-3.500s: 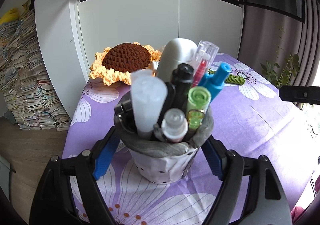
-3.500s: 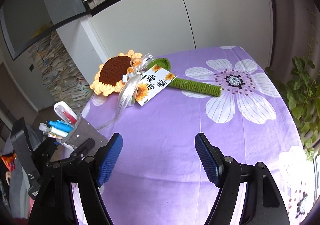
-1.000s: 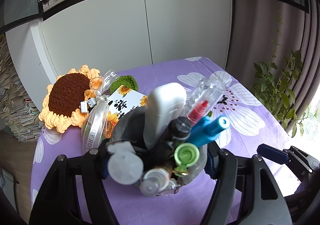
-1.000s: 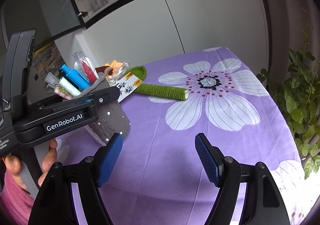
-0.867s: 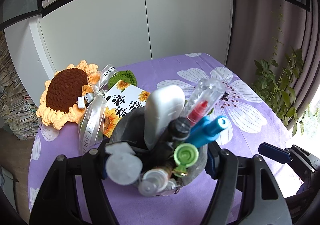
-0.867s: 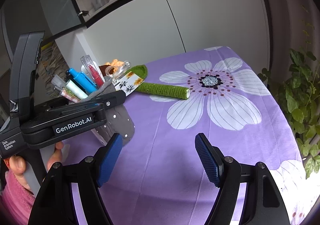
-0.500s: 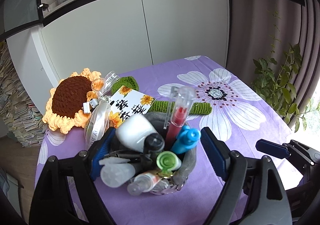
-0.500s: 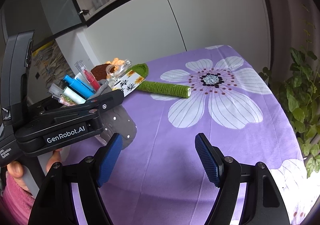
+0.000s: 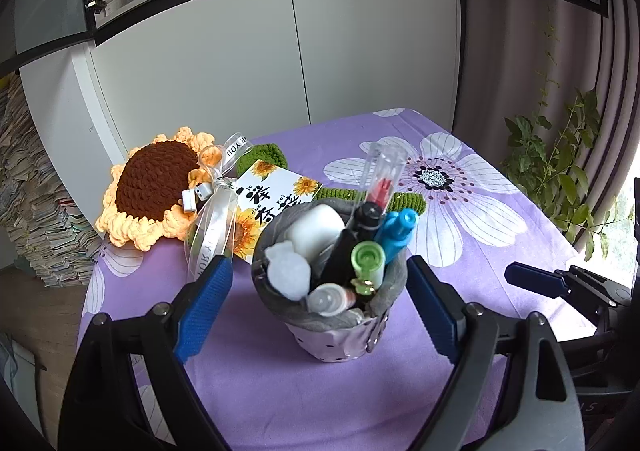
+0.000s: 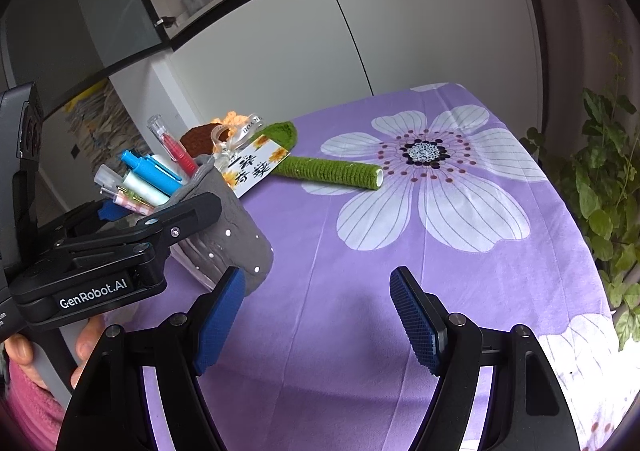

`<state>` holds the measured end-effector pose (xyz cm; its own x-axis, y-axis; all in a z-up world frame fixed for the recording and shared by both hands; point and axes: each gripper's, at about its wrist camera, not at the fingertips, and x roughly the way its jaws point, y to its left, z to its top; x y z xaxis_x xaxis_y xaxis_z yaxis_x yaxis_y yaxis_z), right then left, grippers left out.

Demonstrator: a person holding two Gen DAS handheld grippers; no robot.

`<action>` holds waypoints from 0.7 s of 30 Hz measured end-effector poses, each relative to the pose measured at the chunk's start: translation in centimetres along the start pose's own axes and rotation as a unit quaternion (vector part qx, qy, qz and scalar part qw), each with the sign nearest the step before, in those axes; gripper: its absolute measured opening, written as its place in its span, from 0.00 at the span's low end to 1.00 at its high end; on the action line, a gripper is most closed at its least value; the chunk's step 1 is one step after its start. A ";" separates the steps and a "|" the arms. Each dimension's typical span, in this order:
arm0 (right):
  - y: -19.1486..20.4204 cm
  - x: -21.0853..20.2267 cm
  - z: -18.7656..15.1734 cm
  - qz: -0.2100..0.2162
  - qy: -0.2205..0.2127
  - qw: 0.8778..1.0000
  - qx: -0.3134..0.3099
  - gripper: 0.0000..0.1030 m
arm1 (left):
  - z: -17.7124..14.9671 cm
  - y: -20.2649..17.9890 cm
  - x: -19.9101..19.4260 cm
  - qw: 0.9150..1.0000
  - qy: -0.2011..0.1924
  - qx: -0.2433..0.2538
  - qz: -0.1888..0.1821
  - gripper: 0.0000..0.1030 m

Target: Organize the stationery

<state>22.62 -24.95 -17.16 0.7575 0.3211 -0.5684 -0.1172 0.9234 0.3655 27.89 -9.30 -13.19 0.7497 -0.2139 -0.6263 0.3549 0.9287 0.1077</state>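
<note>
left tool jaws opening, blue pads apart from the grey pen pot that stands between them on the purple-clothed bench. pot stuffed with pens, blue marker uppermost. crochet sunflower behind the pot, its card just beside; touching or not, hard to say. right tool open, empty, right of the pot.

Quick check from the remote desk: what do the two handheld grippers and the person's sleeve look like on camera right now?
Both are black plastic two-finger grippers. The left gripper and right gripper carry blue ribbed pads on angular black fingers with silver screws. White "GenRobot.AI" lettering runs along the left gripper's body, which has a grey handle. The sleeve at the lower left is pink knit. No cables show.
</note>
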 end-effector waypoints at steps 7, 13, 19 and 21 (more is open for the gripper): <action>-0.1 0.2 0.0 0.002 0.005 1.000 0.005 0.74 | -0.8 0.5 -3.1 1.000 -0.019 -0.004 0.002 0.86; 0.4 0.1 -0.2 0.021 0.006 1.000 0.001 0.74 | -1.3 0.4 -5.5 1.000 -0.023 -0.006 -0.001 0.86; 1.5 -1.3 -0.6 0.014 0.023 0.999 0.028 0.74 | -1.8 1.6 -8.2 0.999 -0.024 -0.036 0.024 0.86; 2.6 -2.7 -0.2 -0.007 0.013 1.000 0.011 0.74 | -2.1 1.8 -9.5 0.998 -0.033 -0.037 0.029 0.86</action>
<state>20.10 -23.35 -14.85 0.7418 0.3136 -0.5927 -0.0925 0.9233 0.3728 20.27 -4.98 -8.66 0.8036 -0.1762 -0.5685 0.2690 0.9596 0.0827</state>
